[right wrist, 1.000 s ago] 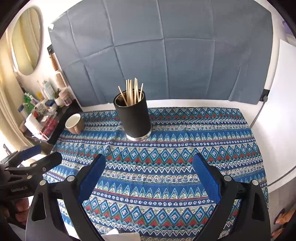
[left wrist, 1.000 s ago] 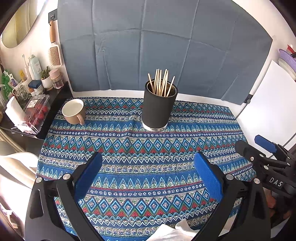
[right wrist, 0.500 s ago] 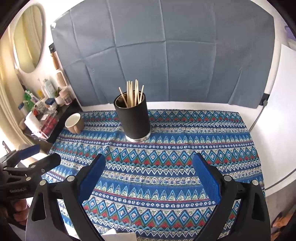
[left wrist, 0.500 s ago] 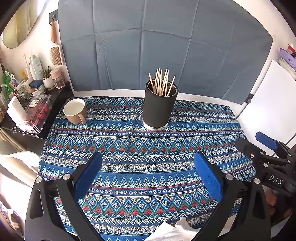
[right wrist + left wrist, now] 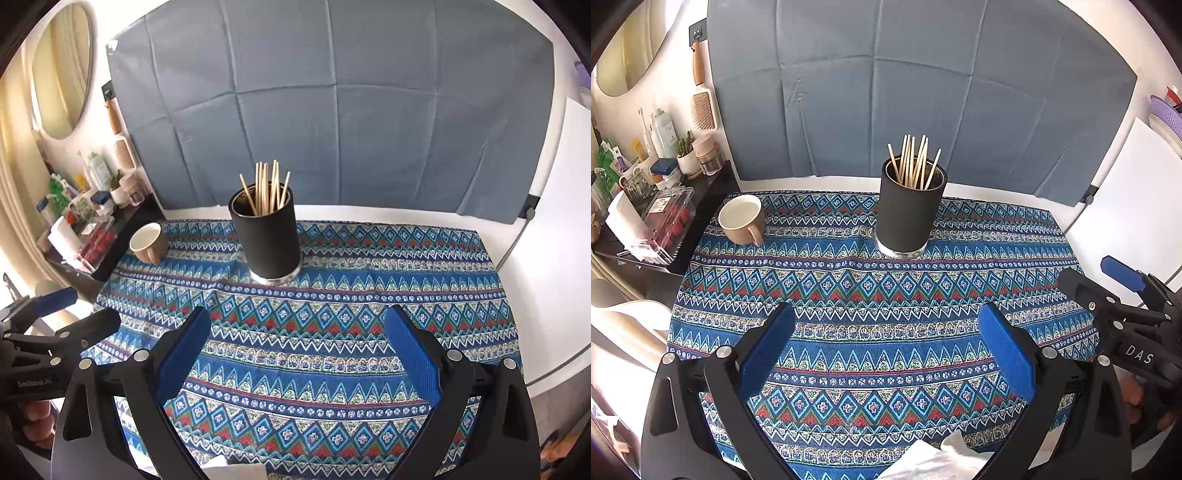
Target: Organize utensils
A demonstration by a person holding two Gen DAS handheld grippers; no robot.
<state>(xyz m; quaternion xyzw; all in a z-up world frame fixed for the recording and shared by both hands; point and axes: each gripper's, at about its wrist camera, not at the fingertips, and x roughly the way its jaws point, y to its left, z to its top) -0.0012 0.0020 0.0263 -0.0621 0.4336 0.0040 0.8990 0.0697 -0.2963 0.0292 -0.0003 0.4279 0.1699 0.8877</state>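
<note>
Blue-patterned cloth covers the worktop, where a black cylindrical holder stands upright near the far edge, a sheaf of pale wooden chopsticks fanned out of its mouth. A tan mug sits empty toward the far left corner, well apart from the holder. Both tools hang back over the near edge — the left gripper and the right gripper each show blue-padded fingers spread wide with nothing between them. With no loose utensil visible on the cloth, the sorting looks finished or paused; any further move would call for a careful reach to the holder and a close pinch on one thin stick without tipping the rest. Crumpled white tissue is cut off at the near edge, partly behind the fingers. How many sticks the holder carries cannot be counted, and its inside is hidden. Only fingertips of the person show, at the frame edges.
</note>
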